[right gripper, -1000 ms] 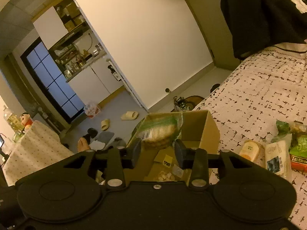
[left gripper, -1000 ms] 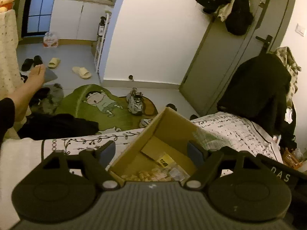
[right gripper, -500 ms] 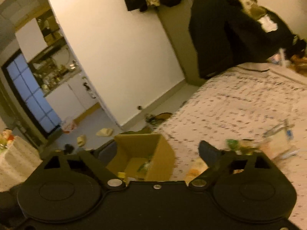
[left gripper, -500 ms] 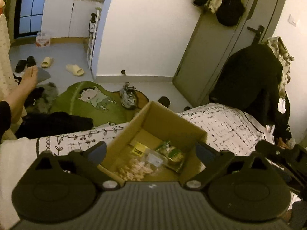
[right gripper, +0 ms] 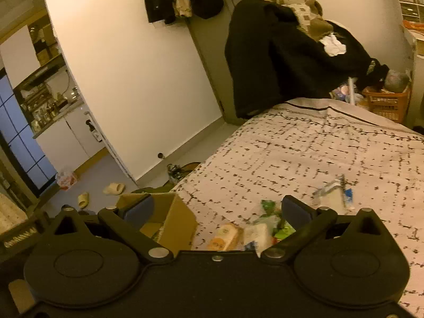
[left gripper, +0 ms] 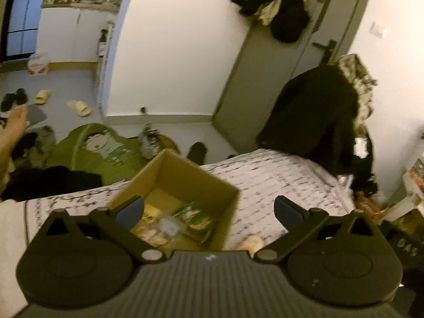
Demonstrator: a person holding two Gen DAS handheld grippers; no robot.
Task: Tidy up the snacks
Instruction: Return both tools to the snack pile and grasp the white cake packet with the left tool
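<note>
An open cardboard box [left gripper: 185, 172] stands at the bed's corner with several snack packets [left gripper: 190, 214] lying inside. My left gripper [left gripper: 209, 206] hovers over its near right corner, open, gripping nothing. In the right wrist view the box [right gripper: 180, 217] sits at lower left. My right gripper [right gripper: 217, 208] is above the bed beside it, its jaws opening with nothing held between them. Under and ahead of it lie an orange packet [right gripper: 225, 235], a white packet [right gripper: 258, 232], a green packet [right gripper: 269, 205] and a clear packet [right gripper: 334, 193] farther right.
The patterned bedspread [right gripper: 304, 153] stretches right and away. A black coat [right gripper: 278, 61] hangs over a chair at the bed's far end, beside a door [left gripper: 251, 79]. A green rug [left gripper: 100, 148], shoes and a person's foot [left gripper: 16, 124] are beyond the box.
The right gripper let go of a green-wrapped snack over the box, opened wide and swung right over the bed's packets. The left gripper opened wider and shifted right; a green packet now lies in the box.
</note>
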